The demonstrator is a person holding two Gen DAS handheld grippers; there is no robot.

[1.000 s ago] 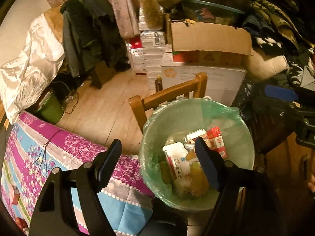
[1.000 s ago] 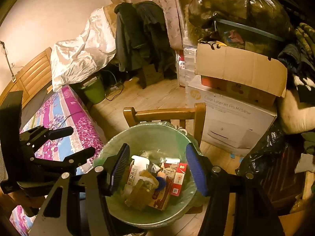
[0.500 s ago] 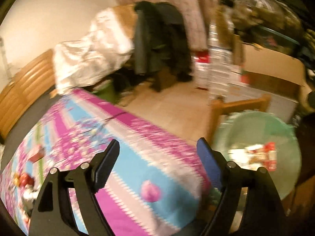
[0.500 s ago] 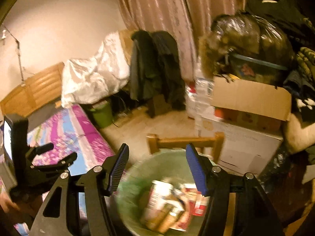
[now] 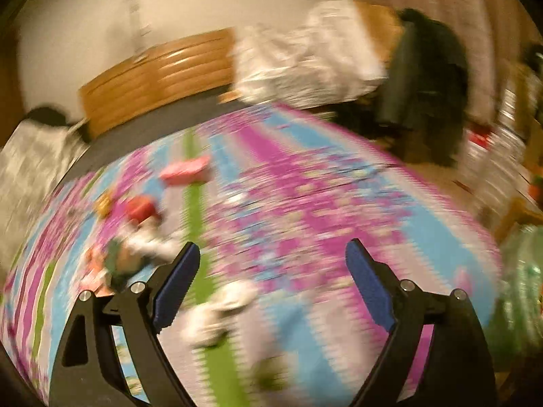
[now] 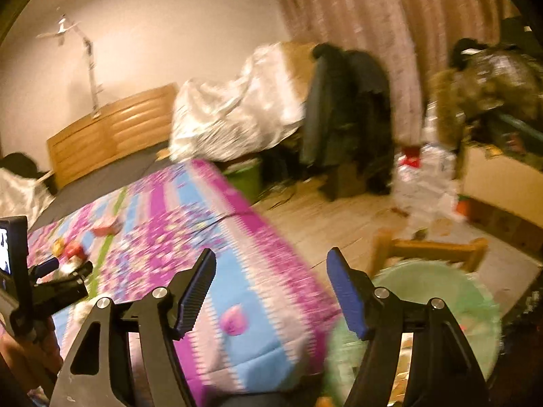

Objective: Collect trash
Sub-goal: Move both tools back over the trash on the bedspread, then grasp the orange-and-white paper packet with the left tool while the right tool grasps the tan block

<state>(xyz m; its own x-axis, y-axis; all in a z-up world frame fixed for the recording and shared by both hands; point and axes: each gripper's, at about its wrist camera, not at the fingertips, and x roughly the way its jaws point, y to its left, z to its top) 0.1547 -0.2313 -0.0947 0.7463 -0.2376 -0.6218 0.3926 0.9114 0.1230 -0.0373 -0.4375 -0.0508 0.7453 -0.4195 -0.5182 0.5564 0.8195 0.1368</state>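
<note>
Now swinging both empty claws, left claw (image 5: 271,254) and right claw (image 6: 269,264), jaws opening with nothing between them, toward the blurred trash pieces (image 5: 139,208) lying on the bedspread (image 5: 305,203), well apart from the green-lined bin (image 6: 434,281), and slowing before picking.

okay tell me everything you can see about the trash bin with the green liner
The trash bin sits at the lower right of the right wrist view, round and lined with a pale green translucent plastic bag that folds over its rim. It stands upright beside the corner of the patterned bed cover, in front of a wooden chair back. Blurred packaging shows inside. The right gripper's finger partly hides it. Nothing grips it. In the left wrist view only a green blur shows at the right edge.
</note>
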